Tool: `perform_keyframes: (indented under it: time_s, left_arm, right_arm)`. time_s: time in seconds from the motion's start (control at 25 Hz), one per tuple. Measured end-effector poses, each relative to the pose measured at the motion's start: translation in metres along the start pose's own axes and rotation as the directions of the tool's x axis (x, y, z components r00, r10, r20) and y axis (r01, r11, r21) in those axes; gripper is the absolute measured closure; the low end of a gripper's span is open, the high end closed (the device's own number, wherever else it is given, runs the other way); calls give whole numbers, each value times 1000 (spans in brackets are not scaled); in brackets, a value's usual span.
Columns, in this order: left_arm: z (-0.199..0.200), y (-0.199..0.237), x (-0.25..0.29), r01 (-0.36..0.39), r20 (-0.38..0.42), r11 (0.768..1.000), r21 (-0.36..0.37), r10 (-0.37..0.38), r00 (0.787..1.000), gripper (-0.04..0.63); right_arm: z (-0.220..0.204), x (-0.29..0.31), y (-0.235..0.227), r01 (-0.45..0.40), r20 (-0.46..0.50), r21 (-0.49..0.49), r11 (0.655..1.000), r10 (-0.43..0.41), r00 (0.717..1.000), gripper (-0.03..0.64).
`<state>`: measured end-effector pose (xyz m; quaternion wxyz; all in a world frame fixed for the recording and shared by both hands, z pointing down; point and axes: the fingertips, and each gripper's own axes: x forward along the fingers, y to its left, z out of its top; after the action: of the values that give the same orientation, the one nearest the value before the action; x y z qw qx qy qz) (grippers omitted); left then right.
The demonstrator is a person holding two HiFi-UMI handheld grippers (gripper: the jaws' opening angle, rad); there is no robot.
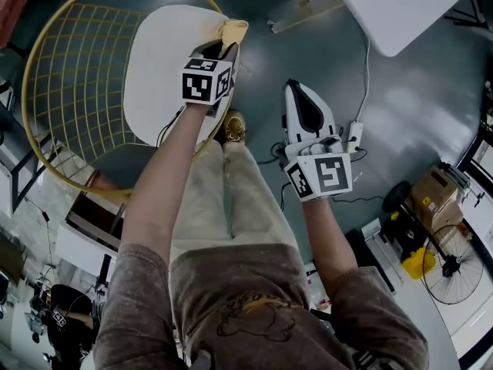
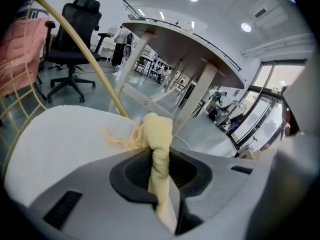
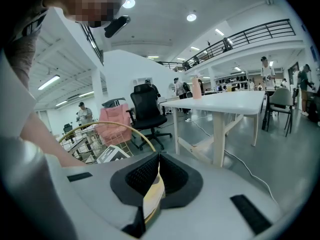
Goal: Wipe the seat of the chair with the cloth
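1. Left gripper (image 1: 225, 48): jaws clamped on the bunched yellow cloth (image 1: 233, 31), whose free end lies at the edge of the white seat (image 1: 166, 68), probably placed for a wiping stroke
2. Right gripper (image 1: 295, 91): jaws closed, held clear of the chair (image 1: 69, 75), apparently idle
3. No container in use

L arm (image 1: 166, 179) stretched fwd, forearm bare. L gripper (image 1: 224, 49) at its end, jaws clamped on cloth (image 1: 233, 31). R arm (image 1: 327, 237) held nearer body. R gripper (image 1: 295, 91) points fwd, jaws together, nothing btwn.
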<state>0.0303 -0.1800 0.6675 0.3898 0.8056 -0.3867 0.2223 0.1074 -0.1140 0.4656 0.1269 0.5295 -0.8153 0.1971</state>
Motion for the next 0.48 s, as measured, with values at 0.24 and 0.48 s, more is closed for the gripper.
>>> perform_keyframes:
  time_s: [0.24, 0.48]
  left_arm:
    - [-2, -25, -2, 77, 13, 996, -37, -76, 997, 517]
    - [4, -29, -17, 106, 59, 992, -75, -102, 993, 517]
  right_arm:
    - [-2, -7, 0, 2, 0, -4, 1000, -2, 1000, 589]
    - [-5, -11, 2, 5, 1, -3, 1000, -5, 1000, 589]
